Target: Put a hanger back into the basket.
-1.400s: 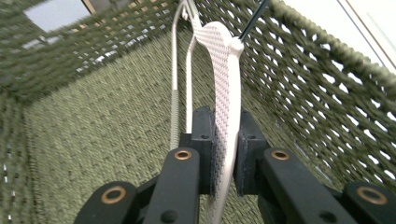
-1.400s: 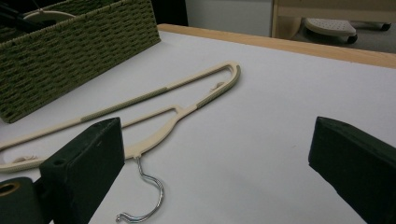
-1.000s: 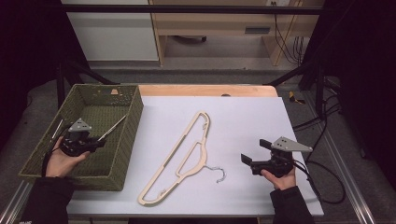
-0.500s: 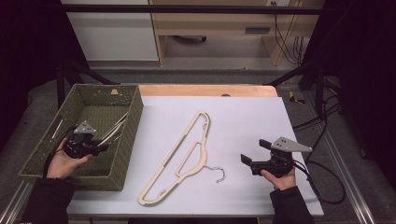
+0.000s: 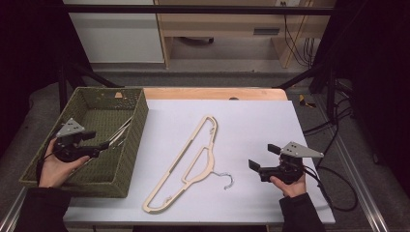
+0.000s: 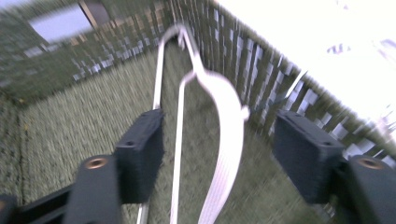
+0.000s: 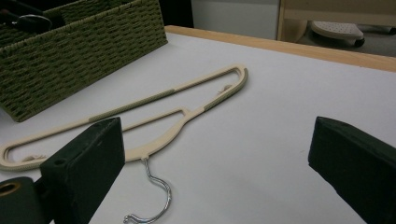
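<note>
Beside the green basket (image 5: 130, 159) lay a beige hanger (image 5: 191, 162); inside it, the left gripper (image 5: 102, 146) hovered, jaws just opening.

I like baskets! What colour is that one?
Olive green, woven; the basket shows best in the right gripper view.

Black hand-held gripper (image 5: 103, 145) each side, grey three-cornered top plates, black cables, dark sleeves

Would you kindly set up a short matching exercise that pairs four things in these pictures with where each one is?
Things:
1. white hanger
2. beige hanger
3. left hand-held gripper
4. right hand-held gripper

Places:
A. flat on the white table
B. inside the green basket, leaning on its wall
C. over the table, right of the hook
D. over the basket

Pairs: 1-B, 2-A, 3-D, 4-C
</note>
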`<state>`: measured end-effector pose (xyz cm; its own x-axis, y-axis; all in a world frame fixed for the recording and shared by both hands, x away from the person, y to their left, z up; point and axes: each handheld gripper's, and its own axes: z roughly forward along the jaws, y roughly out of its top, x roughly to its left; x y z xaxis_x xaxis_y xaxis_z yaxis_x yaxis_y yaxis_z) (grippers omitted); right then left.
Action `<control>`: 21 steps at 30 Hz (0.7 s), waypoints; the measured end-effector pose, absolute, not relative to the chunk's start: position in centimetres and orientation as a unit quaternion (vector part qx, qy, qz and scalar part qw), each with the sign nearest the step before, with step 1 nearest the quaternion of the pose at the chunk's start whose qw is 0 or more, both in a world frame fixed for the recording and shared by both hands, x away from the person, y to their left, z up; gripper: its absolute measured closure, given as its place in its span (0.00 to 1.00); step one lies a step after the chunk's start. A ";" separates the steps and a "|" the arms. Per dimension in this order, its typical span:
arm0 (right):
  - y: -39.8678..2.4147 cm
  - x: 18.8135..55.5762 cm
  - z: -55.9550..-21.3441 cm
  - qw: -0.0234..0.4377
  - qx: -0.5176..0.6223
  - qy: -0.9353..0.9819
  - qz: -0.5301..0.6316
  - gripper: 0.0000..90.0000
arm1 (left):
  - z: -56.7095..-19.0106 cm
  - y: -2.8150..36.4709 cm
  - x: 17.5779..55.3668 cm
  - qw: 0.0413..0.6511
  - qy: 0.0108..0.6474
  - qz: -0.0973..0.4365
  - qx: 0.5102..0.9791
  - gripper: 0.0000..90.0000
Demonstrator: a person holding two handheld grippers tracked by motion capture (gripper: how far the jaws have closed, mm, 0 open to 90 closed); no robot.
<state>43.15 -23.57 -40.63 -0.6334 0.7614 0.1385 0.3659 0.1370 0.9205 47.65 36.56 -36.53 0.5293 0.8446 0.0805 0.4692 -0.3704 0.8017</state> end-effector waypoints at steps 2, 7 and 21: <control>-23.5 43.1 -40.6 0.186 0.386 0.730 0.532 0.05 | -35.6 36.6 47.0 0.407 0.417 0.252 0.773 0.31; -23.3 43.1 -40.6 0.185 0.388 0.727 0.536 0.05 | -33.3 35.6 44.7 0.484 0.410 0.273 0.723 0.18; -22.5 43.3 -40.6 0.181 0.378 0.736 0.532 0.06 | -33.5 28.1 41.1 0.551 0.361 0.257 0.707 0.11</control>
<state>43.27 -22.50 -40.62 -0.6492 0.7484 0.1361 0.3636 0.1482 0.9197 41.09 28.11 -33.50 0.6071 0.7939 -0.0336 0.2263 -0.1321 0.9651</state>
